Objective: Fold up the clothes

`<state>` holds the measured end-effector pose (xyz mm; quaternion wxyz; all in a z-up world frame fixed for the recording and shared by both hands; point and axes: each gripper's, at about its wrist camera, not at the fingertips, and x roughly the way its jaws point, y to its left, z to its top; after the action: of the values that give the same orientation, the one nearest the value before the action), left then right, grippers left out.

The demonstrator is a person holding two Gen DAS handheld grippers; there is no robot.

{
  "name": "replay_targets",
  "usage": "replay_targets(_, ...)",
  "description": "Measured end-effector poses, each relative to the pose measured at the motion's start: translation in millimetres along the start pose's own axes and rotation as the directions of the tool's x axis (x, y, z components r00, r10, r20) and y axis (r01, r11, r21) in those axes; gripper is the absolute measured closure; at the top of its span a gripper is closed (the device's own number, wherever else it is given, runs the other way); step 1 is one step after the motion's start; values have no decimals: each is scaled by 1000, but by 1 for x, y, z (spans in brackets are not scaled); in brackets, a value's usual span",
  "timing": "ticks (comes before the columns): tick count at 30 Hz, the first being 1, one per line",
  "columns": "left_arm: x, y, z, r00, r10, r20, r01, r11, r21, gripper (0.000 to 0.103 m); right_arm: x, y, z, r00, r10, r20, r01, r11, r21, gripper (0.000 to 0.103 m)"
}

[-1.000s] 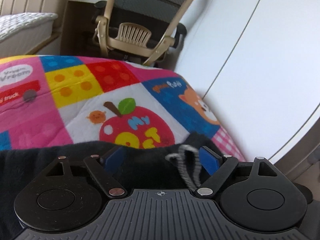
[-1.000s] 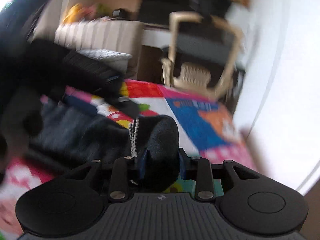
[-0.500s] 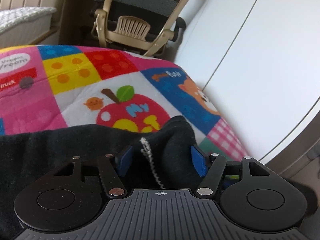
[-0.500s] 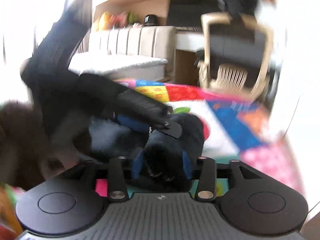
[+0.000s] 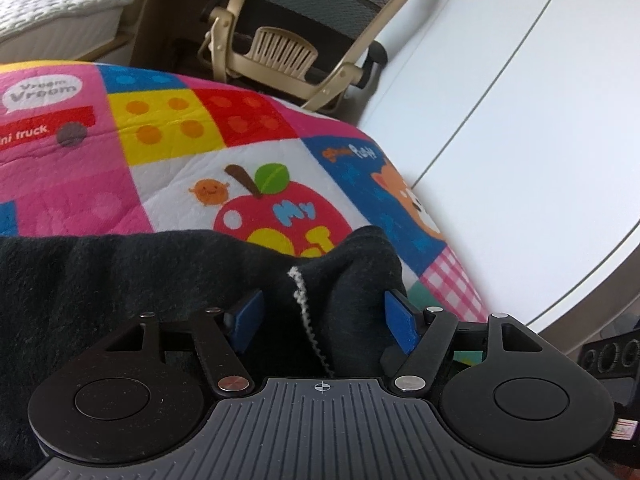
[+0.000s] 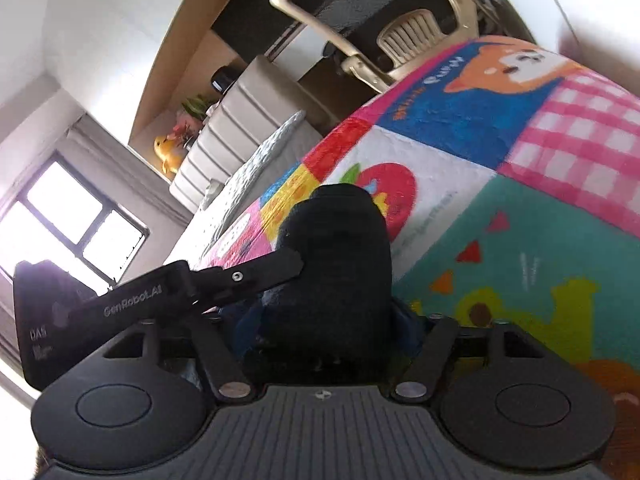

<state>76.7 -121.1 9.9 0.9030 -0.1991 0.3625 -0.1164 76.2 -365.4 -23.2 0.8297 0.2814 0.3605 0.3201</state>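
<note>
The black garment (image 5: 120, 280) lies across the bright patchwork quilt (image 5: 168, 184), its length trailing off to the left. Its bunched end sits between both tools. The left gripper (image 5: 324, 316) is easing open with the fabric loose between its blue pads (image 5: 400, 320). The right gripper (image 6: 328, 324) is opening too, though whether its pads are pinching the cloth I can't quite tell.

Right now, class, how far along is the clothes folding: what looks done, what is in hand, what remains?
Done: little shows as finished; the black garment lies bunched on the colourful quilt, no neat fold visible.
In hand: a bundle of that fabric with its white cord sits between the left gripper, and another bunch in the right gripper; both jaws are opening.
Left: flattening and folding it.
</note>
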Motion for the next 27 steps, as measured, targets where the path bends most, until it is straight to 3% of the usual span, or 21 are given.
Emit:
replay_targets(2, -1, -3, -2, 1000, -6, 1, 6, 1000, 15, 23, -3, 7, 2, 1000, -22, 10, 22, 999, -44, 67)
replay_targets(3, -1, -5, -3, 1000, -9, 1, 9, 1000, 23, 15, -7, 9, 3, 1000, -28, 11, 29, 998, -61, 70)
replay_targets(5, -2, -9, -6, 1000, -19, 4, 18, 999, 37, 9, -15, 13, 3, 999, -45, 12, 46, 994, -99, 72)
replay_targets(10, -7, -19, -17, 996, -79, 32, 78, 996, 38, 9, -37, 27, 3, 987, -153, 47, 160, 956, -247, 73)
replay_targets(16, -12, -23, -22, 992, -106, 66, 105, 994, 18, 8, -31, 63, -4, 948, -309, 75, 310, 845, -436, 71)
replay_targets(21, -25, -15, -19, 995, -57, 85, 57, 998, 2, 8, -15, 88, -11, 930, -349, 117, 355, 768, -532, 69)
replay_targets(27, -35, -1, -12, 994, -31, 101, 35, 999, -33, 7, -9, 101, -21, 921, -361, 145, 372, 708, -601, 68)
